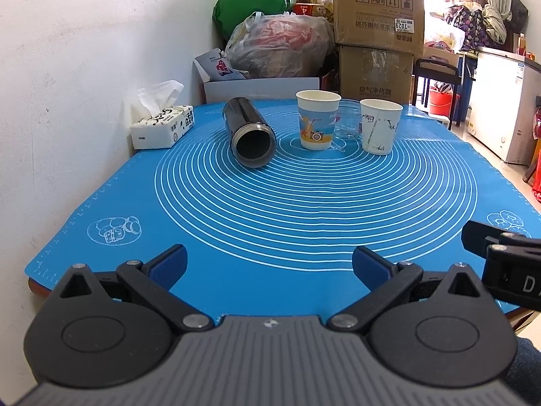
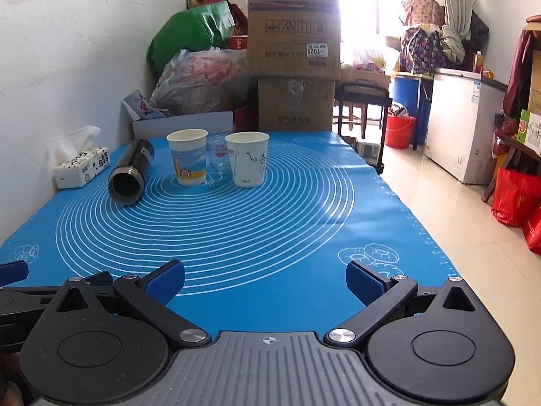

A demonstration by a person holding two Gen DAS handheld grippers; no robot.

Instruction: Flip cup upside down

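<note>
Two paper cups stand upright, mouths up, at the far middle of the blue mat. One has a colourful print, also in the right wrist view. The other is white with dark drawings, also in the right wrist view. A clear glass stands between and behind them. A dark flask lies on its side to their left, open mouth toward me. My left gripper and right gripper are open and empty, low over the mat's near edge, far from the cups.
A tissue box sits at the mat's far left by the white wall. Stacked cardboard boxes and bags stand behind the table. The table's right edge drops to a tiled floor with a red bucket.
</note>
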